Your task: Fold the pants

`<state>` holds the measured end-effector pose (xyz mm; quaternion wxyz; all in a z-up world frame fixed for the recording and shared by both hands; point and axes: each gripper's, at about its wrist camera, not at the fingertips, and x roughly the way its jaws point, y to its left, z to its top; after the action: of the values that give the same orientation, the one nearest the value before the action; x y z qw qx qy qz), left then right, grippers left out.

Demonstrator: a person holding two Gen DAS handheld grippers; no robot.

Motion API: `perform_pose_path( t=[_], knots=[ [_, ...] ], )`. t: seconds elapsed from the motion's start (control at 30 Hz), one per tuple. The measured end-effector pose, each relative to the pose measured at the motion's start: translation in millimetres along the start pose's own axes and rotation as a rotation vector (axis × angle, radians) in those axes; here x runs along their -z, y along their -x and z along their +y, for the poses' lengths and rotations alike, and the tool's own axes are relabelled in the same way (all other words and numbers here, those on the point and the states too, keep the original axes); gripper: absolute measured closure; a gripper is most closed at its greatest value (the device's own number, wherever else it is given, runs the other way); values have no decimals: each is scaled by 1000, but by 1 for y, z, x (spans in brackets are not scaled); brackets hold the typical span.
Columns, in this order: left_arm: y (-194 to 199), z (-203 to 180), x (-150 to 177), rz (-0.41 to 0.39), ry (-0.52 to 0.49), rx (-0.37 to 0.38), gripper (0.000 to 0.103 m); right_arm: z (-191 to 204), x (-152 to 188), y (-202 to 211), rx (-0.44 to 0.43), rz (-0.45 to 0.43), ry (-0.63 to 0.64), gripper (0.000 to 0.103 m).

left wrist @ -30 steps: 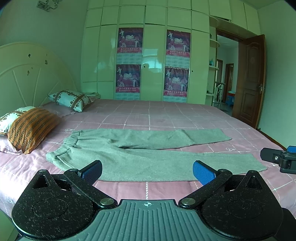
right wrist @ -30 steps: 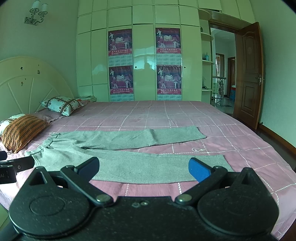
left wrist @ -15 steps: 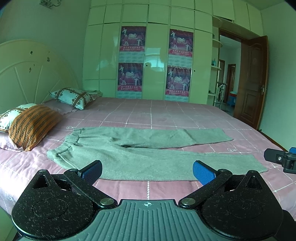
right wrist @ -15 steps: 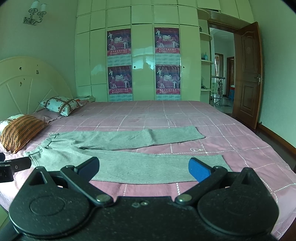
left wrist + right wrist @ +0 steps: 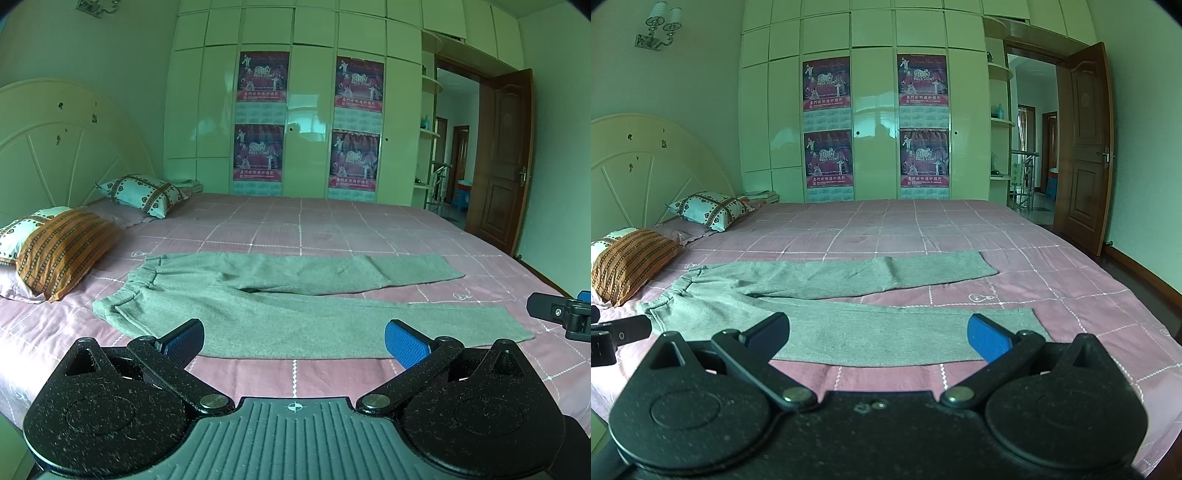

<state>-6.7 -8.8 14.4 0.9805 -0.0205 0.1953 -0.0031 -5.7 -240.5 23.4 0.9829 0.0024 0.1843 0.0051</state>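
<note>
Lying flat at 12 o'clock on pink checked bed (image 5: 332, 229): grey knit pants (image 5: 295, 314), legs spread. Left claw (image 5: 293, 338) and right claw (image 5: 878, 334) wide open, holding nothing.

posters (image 5: 827, 85) on wardrobe (image 5: 875, 110): four, each with large "2010" readable | top script line "Chinese New Year" faintly legible on upper ones | row of Chinese characters under the picture, too small to read | calendar grids below, digits illegible | no other text seen in either view
</note>
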Motion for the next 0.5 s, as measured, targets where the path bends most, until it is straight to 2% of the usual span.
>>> perform_pose_path(
  t=[0.2,0.27,0.4,0.5],
  knots=[
    [1,-1,0,2,6,-9,0,0,0,0,-3,0,-2,6],
    [-1,1,-2,16,30,-36,0,0,0,-2,-11,1,-1,6],
    [-12,18,-5,32,99,-38,0,-2,-3,-8,-58,-7,19,6],
    [-29,26,-8,49,71,-71,0,-4,-6,-17,-92,-19,30,6]
  ],
)
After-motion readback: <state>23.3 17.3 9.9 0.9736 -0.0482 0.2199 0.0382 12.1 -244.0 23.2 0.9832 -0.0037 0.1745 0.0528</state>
